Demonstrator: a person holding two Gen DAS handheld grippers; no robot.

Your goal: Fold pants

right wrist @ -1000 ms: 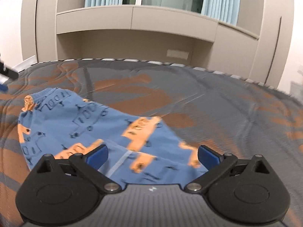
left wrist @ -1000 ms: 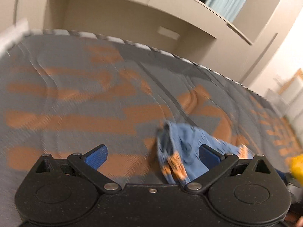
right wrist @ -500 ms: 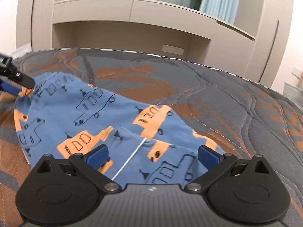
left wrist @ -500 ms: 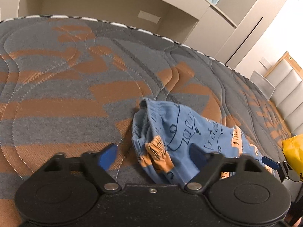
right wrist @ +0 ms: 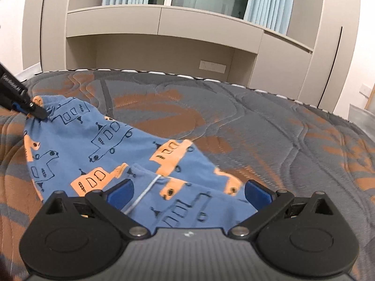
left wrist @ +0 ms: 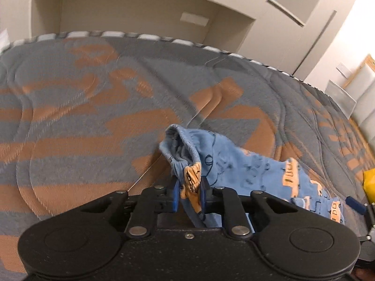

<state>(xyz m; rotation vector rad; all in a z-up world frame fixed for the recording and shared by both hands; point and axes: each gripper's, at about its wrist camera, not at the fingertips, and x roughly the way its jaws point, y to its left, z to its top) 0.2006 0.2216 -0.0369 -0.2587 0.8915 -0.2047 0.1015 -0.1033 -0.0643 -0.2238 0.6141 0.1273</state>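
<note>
I have the small blue cotton pants with orange truck print (left wrist: 236, 164) lying crumpled on the grey-and-orange quilted mattress (left wrist: 93, 117), not yet laid flat. My left gripper (left wrist: 189, 193) is closing its blue pads on the gathered waistband at its 12 o'clock; the cloth is pinched between them. My right gripper (right wrist: 187, 190) stands wide open, hovering over the other end of the garment, holding nothing. I judge this the very start: one corner taken, second grab, spreading and every fold are left.
</note>
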